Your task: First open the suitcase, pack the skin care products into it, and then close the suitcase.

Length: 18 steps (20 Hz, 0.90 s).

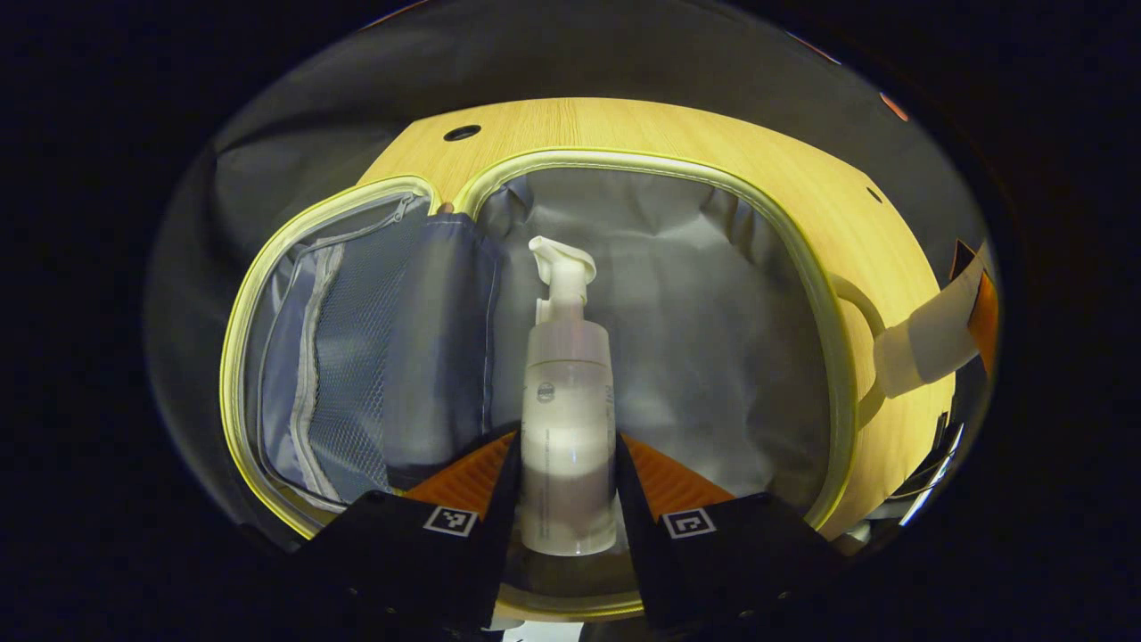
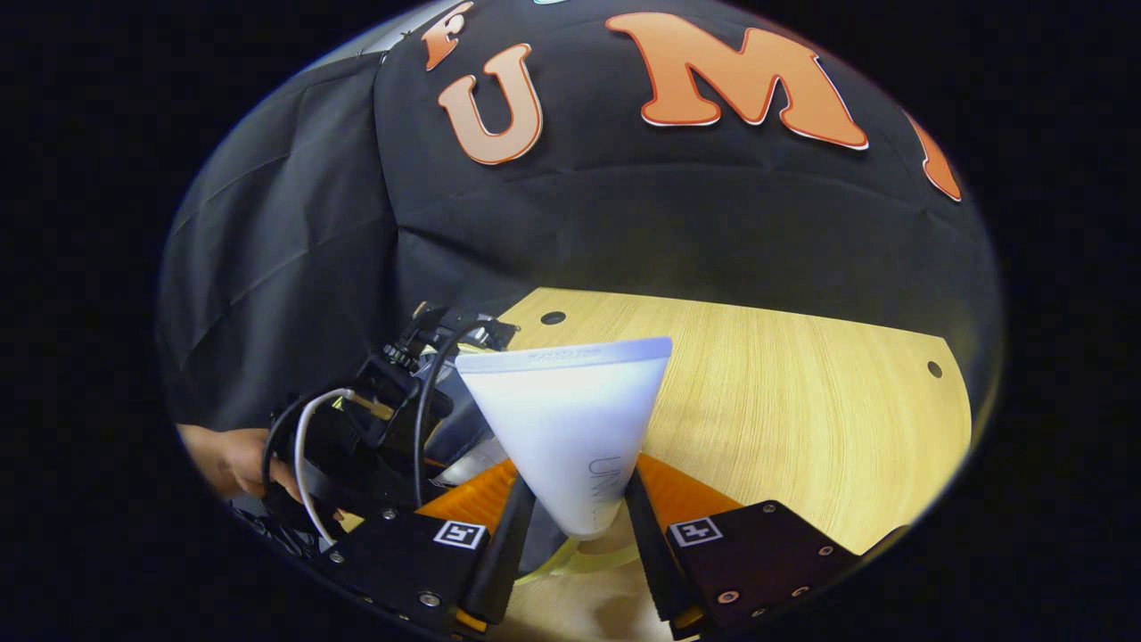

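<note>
The suitcase (image 1: 829,357) lies open on the wooden table, yellow-rimmed with grey lining; its lid half with a mesh zip pocket (image 1: 339,357) is on the left. My left gripper (image 1: 568,464) is shut on a clear pump bottle (image 1: 568,401) of white lotion, held over the right half's lining, nozzle pointing away. In the right gripper view my right gripper (image 2: 579,508) is shut on a white squeeze tube (image 2: 570,419), its flat crimped end up, above the table. The left gripper (image 2: 374,437) and a hand (image 2: 236,459) show at that view's left.
The light wooden table (image 2: 784,401) has small round holes near its corners. Black cloth walls stand close behind it. The white tube and part of my right gripper (image 1: 936,334) reach in at the right edge of the left gripper view, beside the suitcase rim.
</note>
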Available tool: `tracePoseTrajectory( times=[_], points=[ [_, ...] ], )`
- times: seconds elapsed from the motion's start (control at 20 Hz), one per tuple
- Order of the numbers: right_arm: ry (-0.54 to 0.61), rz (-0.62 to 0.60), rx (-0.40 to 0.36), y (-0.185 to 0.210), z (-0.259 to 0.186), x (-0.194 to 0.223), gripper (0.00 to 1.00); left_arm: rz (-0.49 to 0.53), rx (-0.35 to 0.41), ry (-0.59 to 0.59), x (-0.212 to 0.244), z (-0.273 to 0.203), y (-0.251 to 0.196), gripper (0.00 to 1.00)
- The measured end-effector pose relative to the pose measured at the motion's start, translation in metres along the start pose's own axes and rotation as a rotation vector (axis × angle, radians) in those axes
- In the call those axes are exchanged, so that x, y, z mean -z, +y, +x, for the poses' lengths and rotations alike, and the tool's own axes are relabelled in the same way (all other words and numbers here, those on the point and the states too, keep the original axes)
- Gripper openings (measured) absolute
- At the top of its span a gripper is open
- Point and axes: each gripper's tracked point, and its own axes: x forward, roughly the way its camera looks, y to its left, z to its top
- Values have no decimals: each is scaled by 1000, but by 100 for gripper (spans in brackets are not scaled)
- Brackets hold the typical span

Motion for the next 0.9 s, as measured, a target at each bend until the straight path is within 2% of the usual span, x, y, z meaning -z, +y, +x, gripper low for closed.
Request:
tracePoseTrajectory(
  times=[0.2, 0.4, 0.5, 0.55, 0.6, 0.85, 0.9],
  points=[
    [53, 6, -30, 13, 2, 9, 61, -16, 27, -96, -6, -13, 8, 71],
    [131, 16, -53, 19, 5, 24, 61, -147, 37, -220, -20, -49, 31, 71],
    [171, 28, -57, 22, 6, 30, 61, -197, -22, -300, -32, -68, 65, 72],
    [194, 37, -53, 23, 8, 33, 61, -218, -60, -338, -34, -78, 89, 80],
    [222, 49, -47, 24, 13, 39, 60, -241, -103, -372, -35, -86, 111, 83],
    [340, 85, 2, 24, 37, 68, 61, -398, -260, -421, -15, -123, 228, 84],
    [324, 100, 8, 24, 42, 61, 61, -441, -288, -426, -8, -125, 251, 84]
  ],
)
